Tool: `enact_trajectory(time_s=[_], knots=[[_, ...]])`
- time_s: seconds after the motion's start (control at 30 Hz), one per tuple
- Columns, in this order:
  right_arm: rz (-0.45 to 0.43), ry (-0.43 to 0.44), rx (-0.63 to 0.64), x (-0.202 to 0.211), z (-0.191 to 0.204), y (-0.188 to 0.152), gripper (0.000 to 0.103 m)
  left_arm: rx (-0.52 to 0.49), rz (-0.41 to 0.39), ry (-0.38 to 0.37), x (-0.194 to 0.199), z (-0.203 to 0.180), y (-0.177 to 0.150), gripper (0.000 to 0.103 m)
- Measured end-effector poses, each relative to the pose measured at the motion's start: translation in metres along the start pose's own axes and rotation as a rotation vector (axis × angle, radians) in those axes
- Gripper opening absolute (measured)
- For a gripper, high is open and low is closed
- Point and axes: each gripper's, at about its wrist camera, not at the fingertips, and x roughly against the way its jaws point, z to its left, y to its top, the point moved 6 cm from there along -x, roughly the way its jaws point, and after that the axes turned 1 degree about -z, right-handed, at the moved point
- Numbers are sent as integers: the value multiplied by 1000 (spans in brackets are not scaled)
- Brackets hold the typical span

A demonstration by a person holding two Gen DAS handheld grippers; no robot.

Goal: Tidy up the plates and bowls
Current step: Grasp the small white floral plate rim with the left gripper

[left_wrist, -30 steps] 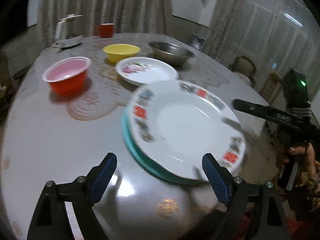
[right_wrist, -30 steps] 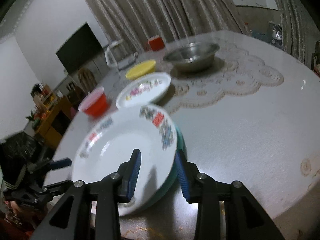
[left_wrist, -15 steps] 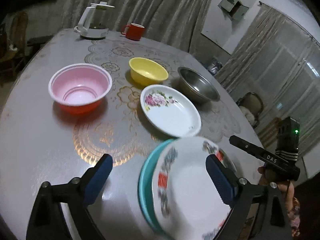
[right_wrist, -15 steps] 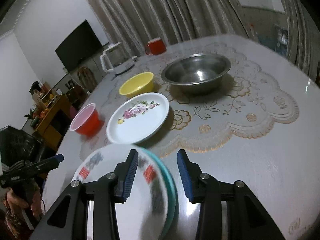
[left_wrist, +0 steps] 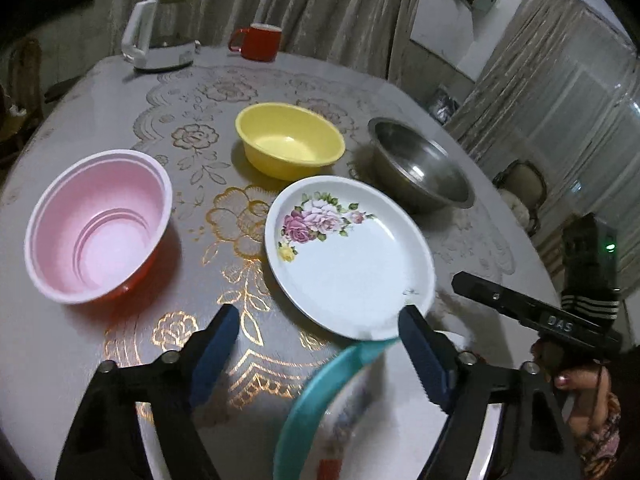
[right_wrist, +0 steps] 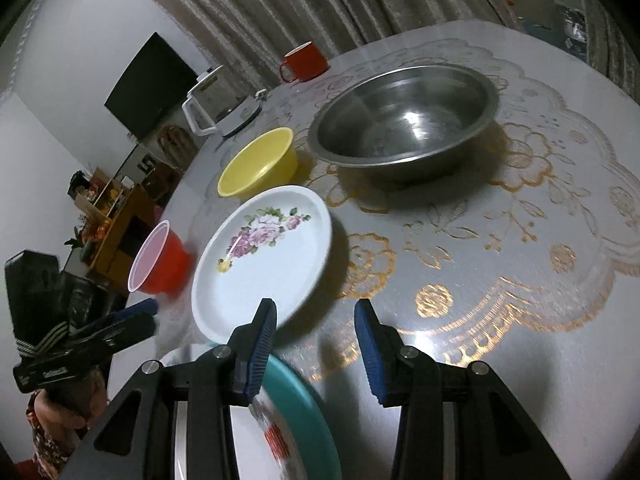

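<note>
Right now the left gripper (left_wrist: pixel 320 354) hangs over the round table (left_wrist: pixel 56 340) with its blue pads apart; its jaws have just been narrowing, yet they press on nothing, and the near rim of the rose-printed white plate (left_wrist: pixel 352 264) lies between the fingers, right against the tip of the right-hand one. Low in that frame, under the gripper, a teal plate (left_wrist: pixel 320 392) shows as a blurred arc with a white plate with red-patterned rim (right_wrist: pixel 274 438) sitting in it. From the other wrist, the right gripper (right_wrist: pixel 316 352) has this stack low between its fingers, the teal rim running behind the left-hand pad while bare table shows beside the right-hand pad; I cannot tell whether the pads grip it. Left of centre stands a red bowl with a pink inside (left_wrist: pixel 96 224), apart from the rose plate; the yellow bowl (left_wrist: pixel 288 144) sits just beyond that plate, and the steel bowl (left_wrist: pixel 416 172) is upper right of it. At the far edge are a white kettle (left_wrist: pixel 160 36) and a red mug (left_wrist: pixel 258 42), with curtains (left_wrist: pixel 300 0) behind
</note>
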Motion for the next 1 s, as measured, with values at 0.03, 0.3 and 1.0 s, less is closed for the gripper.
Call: enact_trajectory(time_s=[0.03,0.3,1.0], knots=[[6,2,12,-4,2,3,38,-4,17,2,-6,1,2,74],[60,-17,68,-33,6,15,26,-61,101,-5,-32,-5,7,52],[77,-88,149,-51,9,22,19,-244,58,57,-51,-10,14,40]])
